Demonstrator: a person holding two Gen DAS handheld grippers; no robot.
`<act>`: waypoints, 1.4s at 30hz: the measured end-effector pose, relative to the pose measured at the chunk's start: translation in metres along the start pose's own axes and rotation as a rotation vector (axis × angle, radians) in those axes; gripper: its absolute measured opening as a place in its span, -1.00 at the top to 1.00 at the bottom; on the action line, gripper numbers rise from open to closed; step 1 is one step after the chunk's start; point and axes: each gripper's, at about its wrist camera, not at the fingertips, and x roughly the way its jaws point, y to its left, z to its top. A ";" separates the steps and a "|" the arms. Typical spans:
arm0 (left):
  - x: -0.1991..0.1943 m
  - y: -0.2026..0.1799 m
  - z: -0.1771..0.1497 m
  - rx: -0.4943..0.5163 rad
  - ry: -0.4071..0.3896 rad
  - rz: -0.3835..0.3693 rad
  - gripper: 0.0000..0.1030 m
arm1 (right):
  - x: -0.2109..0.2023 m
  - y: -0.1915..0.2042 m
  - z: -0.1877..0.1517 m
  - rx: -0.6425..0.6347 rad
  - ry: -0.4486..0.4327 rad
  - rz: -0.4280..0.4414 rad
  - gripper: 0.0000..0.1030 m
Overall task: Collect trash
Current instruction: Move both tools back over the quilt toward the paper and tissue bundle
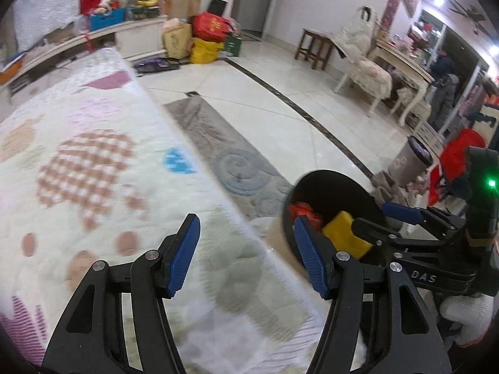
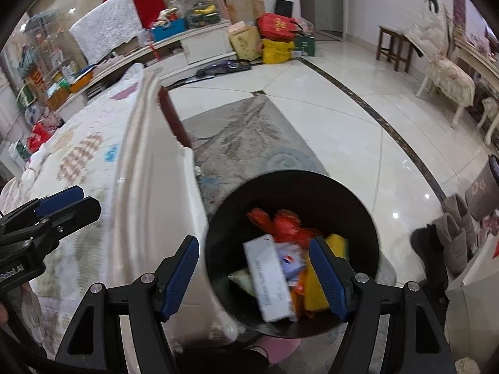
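A round black trash bin (image 2: 368,218) stands on the floor beside the bed. It holds a white box (image 2: 271,280), red plastic wrap (image 2: 287,221), a yellow piece (image 2: 315,293) and other wrappers. My right gripper (image 2: 254,274) is open and empty, directly above the bin. My left gripper (image 1: 246,255) is open and empty over the patterned quilt (image 1: 93,162), at the bed's edge. In the left wrist view the bin (image 1: 336,187) sits to the right, with the right gripper (image 1: 374,218) over it and the yellow piece (image 1: 343,233) showing.
A grey rug (image 2: 249,137) lies on the white tile floor past the bin. The bed's white side panel (image 2: 149,187) runs left of the bin. Slippers (image 2: 455,227) and a second bin (image 1: 411,162) stand at the right. Bags and a cabinet line the far wall.
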 end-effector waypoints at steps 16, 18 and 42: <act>-0.058 0.107 -0.027 -0.148 -0.068 0.191 -0.20 | 0.016 0.124 0.021 -0.165 -0.006 0.140 -0.45; -0.068 0.123 -0.029 -0.165 -0.077 0.210 -0.20 | 0.020 0.141 0.023 -0.184 0.002 0.159 -0.45; -0.206 0.340 -0.124 -0.490 -0.109 0.425 -0.23 | 0.068 0.363 0.021 -0.438 0.089 0.374 -0.56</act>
